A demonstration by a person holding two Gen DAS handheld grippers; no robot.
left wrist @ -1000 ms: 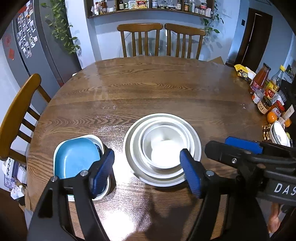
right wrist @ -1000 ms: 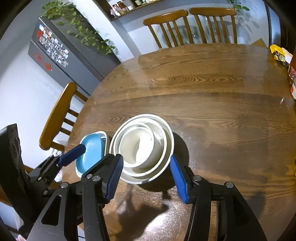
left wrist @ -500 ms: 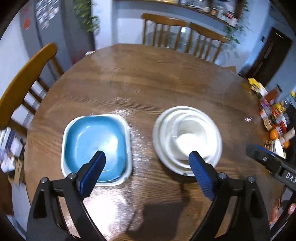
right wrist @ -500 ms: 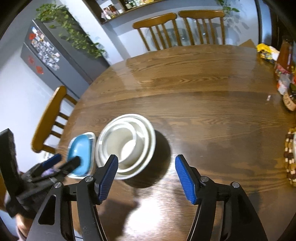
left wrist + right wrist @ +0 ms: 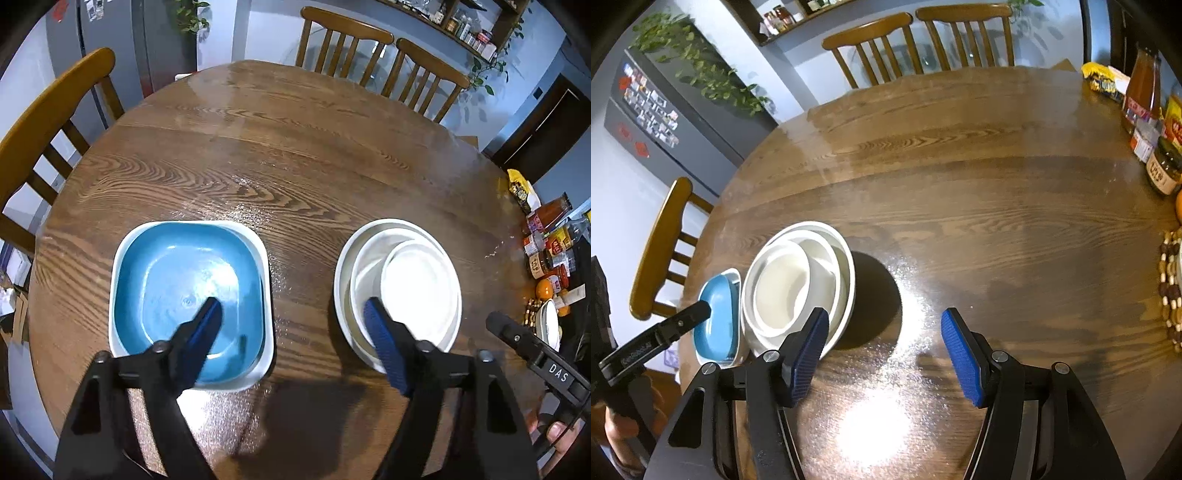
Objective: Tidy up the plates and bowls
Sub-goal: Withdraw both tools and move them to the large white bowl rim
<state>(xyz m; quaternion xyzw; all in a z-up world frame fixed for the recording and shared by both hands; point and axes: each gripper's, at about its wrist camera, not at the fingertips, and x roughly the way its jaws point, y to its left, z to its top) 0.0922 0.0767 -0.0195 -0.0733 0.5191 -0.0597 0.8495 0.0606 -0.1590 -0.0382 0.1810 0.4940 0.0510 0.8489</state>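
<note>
Left tool [image 5: 293, 338] open, jaws just narrowing, empty, lower frame over blue square plastic bowl [image 5: 188, 295] (white stacked round bowls [image 5: 399, 291] right); right tool [image 5: 881, 354] open, empty, over round wooden counter [image 5: 960, 184].

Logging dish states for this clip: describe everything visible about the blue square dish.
The blue square dish is a shallow, glossy dish with rounded corners, ceramic or plastic by its look. It sits upright, nested inside a slightly larger white square dish whose rim frames it. It appears empty, with light glare on its base. The pair rests on the wooden table, left of the white round stack and apart from it. One finger of the left gripper hangs over its near side; contact cannot be told.
</note>
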